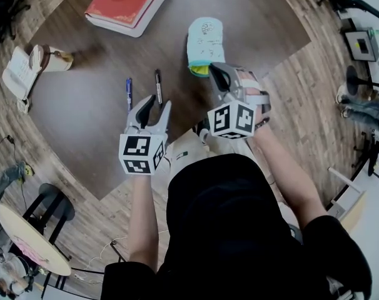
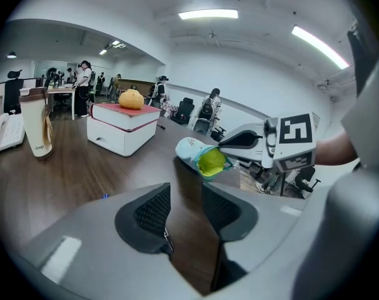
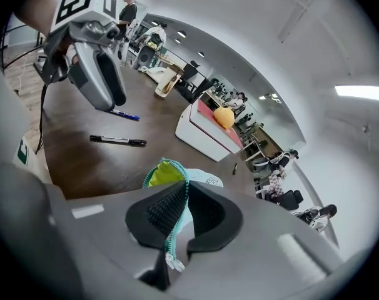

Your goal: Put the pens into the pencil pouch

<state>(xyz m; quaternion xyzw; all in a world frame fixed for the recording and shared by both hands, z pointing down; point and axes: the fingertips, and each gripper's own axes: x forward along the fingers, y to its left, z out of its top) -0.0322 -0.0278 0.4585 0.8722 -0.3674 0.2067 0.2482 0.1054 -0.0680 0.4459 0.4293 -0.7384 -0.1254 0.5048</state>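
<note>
1. Pencil pouch (image 1: 205, 39): pale blue fabric with a yellow-green lining, on the table (image 1: 83, 124) at the person's right front. Its mouth gapes toward the left side.
2. Handling, as a guess: the pouch looks soft, light and floppy, and the mouth would likely sag shut if let go. The zipper rim is the best hold, since it is the firmest edge.
3. Black pen (image 1: 158, 86) and blue pen (image 1: 129, 94): flat on the table, side by side but apart, left of the pouch. Neither is in the pouch yet. They are probably stiff, thin, slick and apt to roll, so pinch across mid-barrel.
4. Right gripper (image 3: 187, 192): jaws nearly together, pinching the pouch's zipper rim between the pads.
5. Left gripper (image 2: 185, 189): jaws part-open with only bare table between them, holding nothing. It hovers just short of the pens.
6. Red book (image 1: 130, 5): at the far edge, well clear.
</note>
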